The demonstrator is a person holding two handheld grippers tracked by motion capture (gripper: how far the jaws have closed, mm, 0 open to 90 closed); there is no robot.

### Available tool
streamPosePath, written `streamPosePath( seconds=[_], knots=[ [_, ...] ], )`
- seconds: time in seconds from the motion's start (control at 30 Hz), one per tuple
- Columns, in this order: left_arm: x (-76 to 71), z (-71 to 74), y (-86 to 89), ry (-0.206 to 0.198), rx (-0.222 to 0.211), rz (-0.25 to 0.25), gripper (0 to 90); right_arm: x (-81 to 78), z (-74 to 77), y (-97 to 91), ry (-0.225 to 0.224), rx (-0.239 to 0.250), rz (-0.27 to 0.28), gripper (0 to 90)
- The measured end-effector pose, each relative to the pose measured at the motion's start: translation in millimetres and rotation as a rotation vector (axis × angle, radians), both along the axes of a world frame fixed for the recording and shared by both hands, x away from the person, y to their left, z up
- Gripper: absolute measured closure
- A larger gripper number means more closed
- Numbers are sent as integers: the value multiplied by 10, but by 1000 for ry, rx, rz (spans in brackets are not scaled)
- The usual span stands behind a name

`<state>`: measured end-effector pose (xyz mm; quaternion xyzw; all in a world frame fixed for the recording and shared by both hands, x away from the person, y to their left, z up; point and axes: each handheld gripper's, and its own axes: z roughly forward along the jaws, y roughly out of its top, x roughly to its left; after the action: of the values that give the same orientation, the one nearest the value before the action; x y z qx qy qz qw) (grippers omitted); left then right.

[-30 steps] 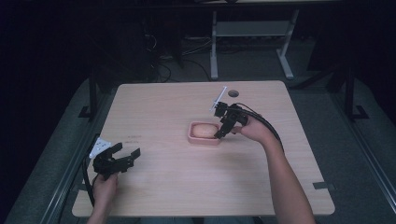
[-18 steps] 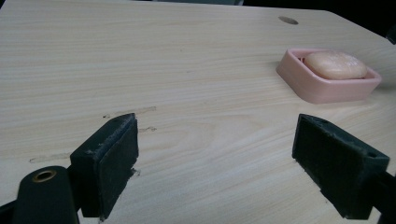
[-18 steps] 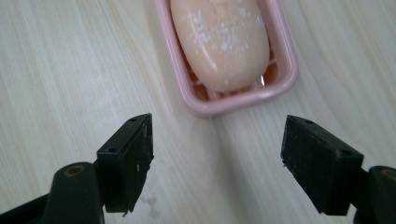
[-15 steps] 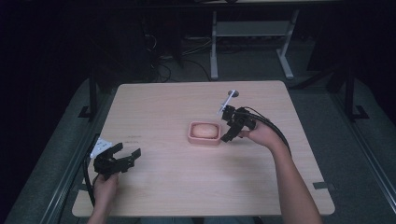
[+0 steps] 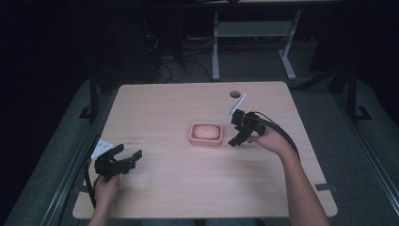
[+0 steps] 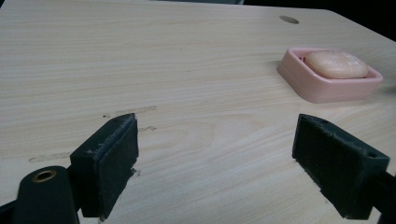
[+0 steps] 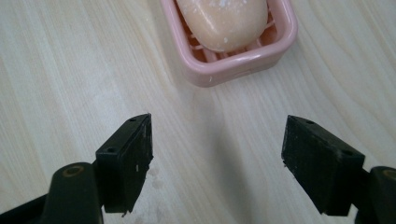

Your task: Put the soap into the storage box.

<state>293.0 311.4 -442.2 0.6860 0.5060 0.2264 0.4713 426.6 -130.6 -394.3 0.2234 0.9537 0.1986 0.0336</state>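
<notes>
Your left gripper sat near the front-left corner of the wooden table, held low over the surface by your left hand. Its jaws stood wide apart with nothing between them; in the left gripper view the two black pads framed only bare wood grain and a few faint scuff marks. A cable trailed from it toward the table edge.

Your right gripper was positioned just beside the right side of the pink soap dish, angled down toward the tabletop, with your right hand gripping it from behind. Its jaws were also spread open and empty. In the right gripper view the pads sat short of the dish, apart from it, with bare table between them. A black cable looped back along your forearm, and a pale flat plate projected from the top of the gripper.

The soap dish stood near the centre of the table, upright and flat. A pale peach bar of soap rested inside it, lying on the ribbed floor of the dish. A round hole lay in the table beyond the right gripper. The two grippers were well apart from each other.
</notes>
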Motion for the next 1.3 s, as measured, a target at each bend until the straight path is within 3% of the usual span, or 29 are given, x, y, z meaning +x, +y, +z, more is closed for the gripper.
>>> streamPosePath(
  seconds=[0.57,0.63,1.3],
  knots=[
    [1,-3,-15,2,4,-1,142,-150,-66,-223,5,16,-33,241],
    [1,-3,-15,3,6,-1,142,-181,-52,-244,-13,27,-29,241],
    [7,-11,-29,3,16,-8,142,-442,-177,-576,-20,53,-85,241]
  ],
)
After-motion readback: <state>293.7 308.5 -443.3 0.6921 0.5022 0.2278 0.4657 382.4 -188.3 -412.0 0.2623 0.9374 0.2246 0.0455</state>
